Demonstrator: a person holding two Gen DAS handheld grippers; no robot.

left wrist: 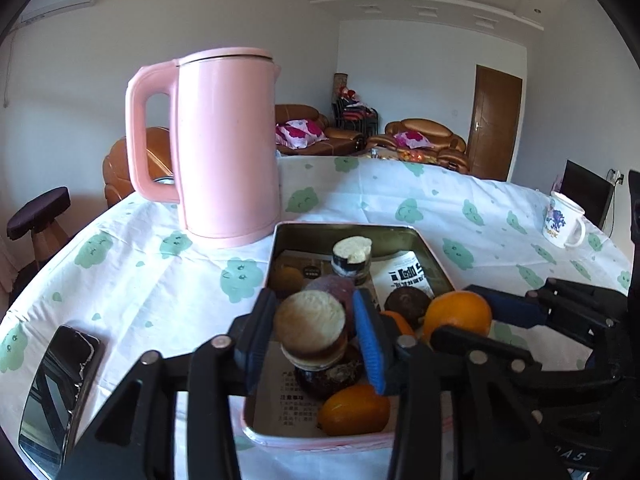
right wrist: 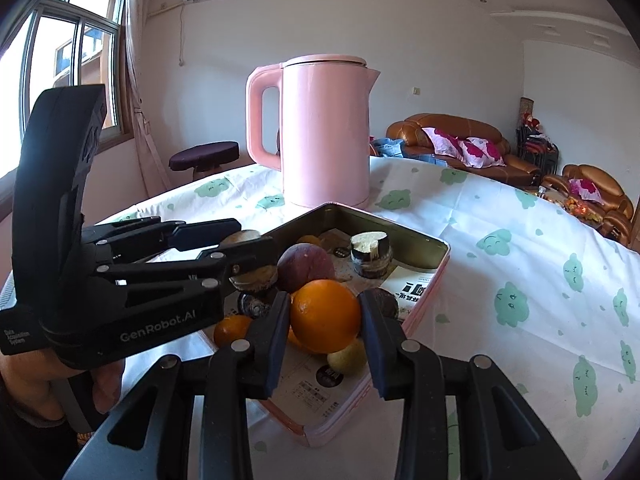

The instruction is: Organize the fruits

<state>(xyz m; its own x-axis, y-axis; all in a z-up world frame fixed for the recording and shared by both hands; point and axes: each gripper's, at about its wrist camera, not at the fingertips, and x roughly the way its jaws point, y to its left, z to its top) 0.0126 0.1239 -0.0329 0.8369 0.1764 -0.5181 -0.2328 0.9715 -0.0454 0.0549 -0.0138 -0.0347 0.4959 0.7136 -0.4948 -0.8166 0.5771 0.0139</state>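
Note:
A metal tin lined with printed paper holds several fruits. My left gripper stands over its near half, and a cut cream-faced chunk with dark skin rests on a dark round fruit between the blue pads. The left pad touches the chunk; a thin gap shows at the right pad. My right gripper is shut on a large orange just above the tin. A second cut chunk, a purple fruit and a small orange fruit lie inside.
A tall pink kettle stands just behind the tin on the cloud-print tablecloth. A phone lies at the near left, and a white mug is at the far right. A hand holds the left gripper.

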